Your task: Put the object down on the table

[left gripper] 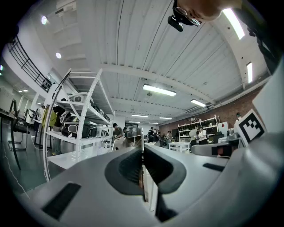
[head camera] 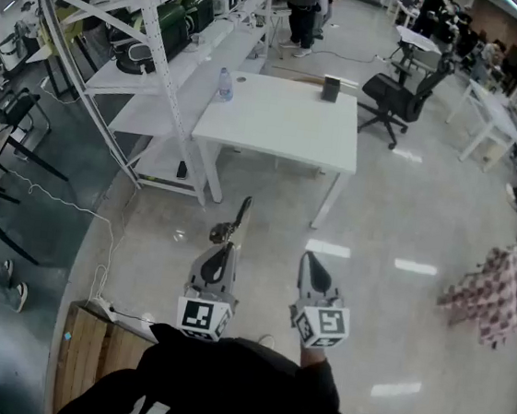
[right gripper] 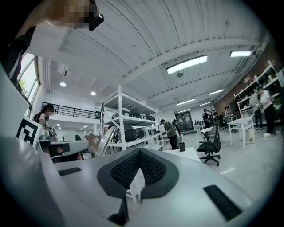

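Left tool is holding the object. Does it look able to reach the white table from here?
Probably not yet. The left tool, shut on the object, hangs over the floor short of the white table. Nothing blocks the way, so a step forward should do.

Counter stands dead ahead, with open floor between it and the person. On it are a bottle at the far-left corner and a small box at the far edge, right of the bottle. Shelf rack runs along the counter's left side, with appliances on its shelves. Office chair sits just off the counter's far-right corner. People stand well behind the counter. On the near side, left tongs and right tongs are side by side, short of the counter. Utensil pokes forward out of the left tongs, over the floor. Power strip lies on the floor left of the left tongs, with a pallet just beside it, closer in.
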The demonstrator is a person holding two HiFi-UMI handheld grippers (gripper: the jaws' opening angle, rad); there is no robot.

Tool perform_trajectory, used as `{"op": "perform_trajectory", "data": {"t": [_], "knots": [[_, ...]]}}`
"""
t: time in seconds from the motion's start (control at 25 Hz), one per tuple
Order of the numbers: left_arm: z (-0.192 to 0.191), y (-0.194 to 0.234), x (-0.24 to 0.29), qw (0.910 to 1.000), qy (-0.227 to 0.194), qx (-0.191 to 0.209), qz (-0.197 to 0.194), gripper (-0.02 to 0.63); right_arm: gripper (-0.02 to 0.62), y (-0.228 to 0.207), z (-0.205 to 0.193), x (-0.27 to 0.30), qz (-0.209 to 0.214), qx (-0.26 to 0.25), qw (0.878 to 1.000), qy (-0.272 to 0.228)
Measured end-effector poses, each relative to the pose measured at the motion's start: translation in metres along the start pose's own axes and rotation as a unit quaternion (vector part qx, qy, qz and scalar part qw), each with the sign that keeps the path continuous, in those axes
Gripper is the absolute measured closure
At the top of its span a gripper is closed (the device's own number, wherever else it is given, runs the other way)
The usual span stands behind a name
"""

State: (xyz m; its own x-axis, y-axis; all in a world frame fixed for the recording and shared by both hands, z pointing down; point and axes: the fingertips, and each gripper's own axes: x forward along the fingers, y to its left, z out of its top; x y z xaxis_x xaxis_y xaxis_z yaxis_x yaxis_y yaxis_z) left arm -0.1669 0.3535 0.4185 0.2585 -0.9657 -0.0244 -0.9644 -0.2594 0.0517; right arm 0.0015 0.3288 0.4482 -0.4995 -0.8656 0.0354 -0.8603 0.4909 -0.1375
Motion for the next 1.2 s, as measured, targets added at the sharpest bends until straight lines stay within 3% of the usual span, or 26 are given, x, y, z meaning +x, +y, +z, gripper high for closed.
{"op": "perform_trajectory", "data": {"t": [0.32, 0.76, 1.2], "knots": [[-0.008, -0.012, 0.02, 1.0, 0.003, -0.002, 0.002, 0.603, 0.607, -0.02, -0.001, 0.008, 0.002, 0.0, 1.0, -0.002], [-0.014, -0.064, 0.041, 1.0, 0.001, -0.001, 0.004, 0.603, 0.607, -0.07, 0.005, -0.006, 0.014, 0.0, 1.0, -0.013], [-0.033, -0.095, 0.062, 0.9996, 0.026, 0.01, -0.01, 0.603, 0.607, -0.098, 0.002, -0.013, 0.026, 0.016, 1.0, -0.006]]}}
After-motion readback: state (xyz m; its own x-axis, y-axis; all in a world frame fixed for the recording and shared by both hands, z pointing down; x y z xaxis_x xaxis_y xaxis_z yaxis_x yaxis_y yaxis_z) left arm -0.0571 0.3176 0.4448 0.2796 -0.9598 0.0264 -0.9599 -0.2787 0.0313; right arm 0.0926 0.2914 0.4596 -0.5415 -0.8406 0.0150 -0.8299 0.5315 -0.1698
